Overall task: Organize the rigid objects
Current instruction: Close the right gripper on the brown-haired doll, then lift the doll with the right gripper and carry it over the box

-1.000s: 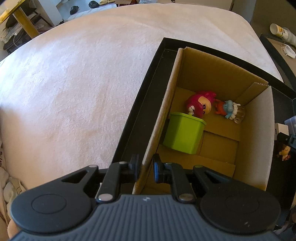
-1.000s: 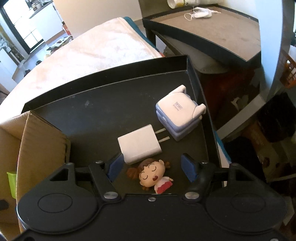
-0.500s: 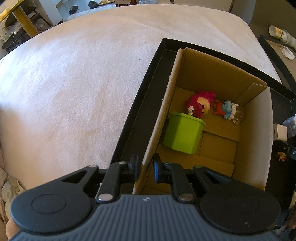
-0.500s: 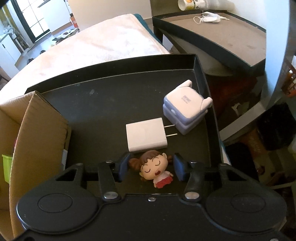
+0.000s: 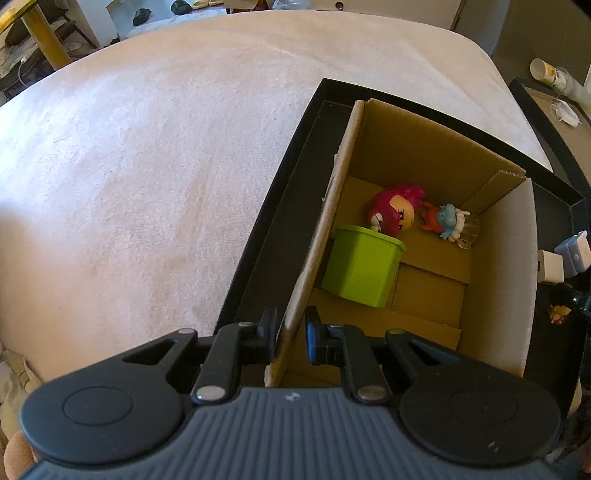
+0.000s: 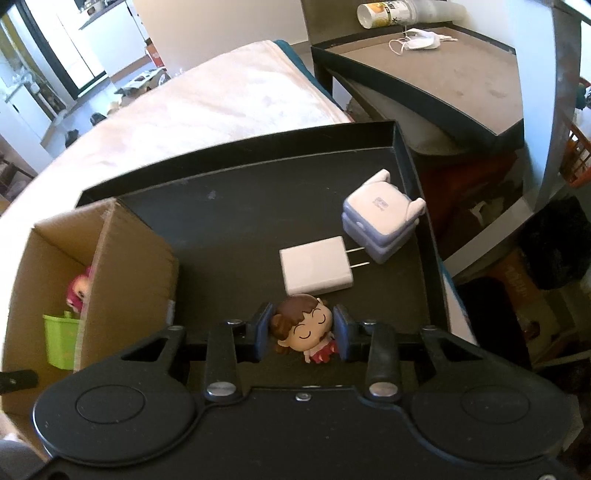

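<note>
A wide bed [image 5: 155,147] under a pale pink fleecy cover fills most of the left wrist view, and a shallow black tray [image 6: 240,206] lies on it near one corner. Inside the tray stands an open cardboard box [image 5: 495,280]; the left tool [image 5: 291,332] is pinched on the box's near wall. On the box floor sit a green cup [image 5: 364,269], a pink figurine [image 5: 395,212] and a small blue-haired figurine [image 5: 447,221].

The right tool [image 6: 303,332] is pressed onto a brown-haired doll figurine [image 6: 301,326] (head between the blue pads), just above the tray floor. Close beyond it lie a white charger [image 6: 314,269] and, touching its prongs, a pale blue case [image 6: 380,221].

Past the bed's corner stands a dark side bench [image 6: 443,74] carrying a face mask [image 6: 417,40] and a toppled can [image 6: 388,13]. Bright windows and white cabinets show far off.
</note>
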A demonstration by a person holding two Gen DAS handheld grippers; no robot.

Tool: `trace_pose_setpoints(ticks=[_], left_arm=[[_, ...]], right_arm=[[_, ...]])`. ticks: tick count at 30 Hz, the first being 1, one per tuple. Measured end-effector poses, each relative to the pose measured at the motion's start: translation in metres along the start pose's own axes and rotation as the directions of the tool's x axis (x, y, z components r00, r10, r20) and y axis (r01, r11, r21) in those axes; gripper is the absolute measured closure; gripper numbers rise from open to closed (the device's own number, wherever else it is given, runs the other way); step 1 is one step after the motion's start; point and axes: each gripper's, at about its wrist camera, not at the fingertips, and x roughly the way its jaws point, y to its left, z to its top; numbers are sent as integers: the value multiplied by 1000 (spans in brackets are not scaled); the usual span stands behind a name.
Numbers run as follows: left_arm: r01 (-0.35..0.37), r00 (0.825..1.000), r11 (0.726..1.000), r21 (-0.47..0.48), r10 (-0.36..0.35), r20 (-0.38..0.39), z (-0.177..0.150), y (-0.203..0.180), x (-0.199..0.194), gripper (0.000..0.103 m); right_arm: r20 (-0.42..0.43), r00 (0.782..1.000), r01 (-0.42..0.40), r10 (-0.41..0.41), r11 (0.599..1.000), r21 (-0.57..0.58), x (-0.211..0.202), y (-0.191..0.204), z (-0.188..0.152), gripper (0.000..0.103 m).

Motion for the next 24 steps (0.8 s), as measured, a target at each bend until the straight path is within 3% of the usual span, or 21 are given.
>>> trace_pose_setpoints(ticks=[15, 24], left_arm=[[44, 999, 999, -9, -44, 6, 0, 6, -1, 89], [84, 996, 996, -14, -84, 7, 1, 13, 1, 89]], right_arm=[[63, 994, -93, 93, 996, -5, -42, 32, 21, 68], [91, 987, -129, 135, 990, -64, -61, 73, 33, 68]])
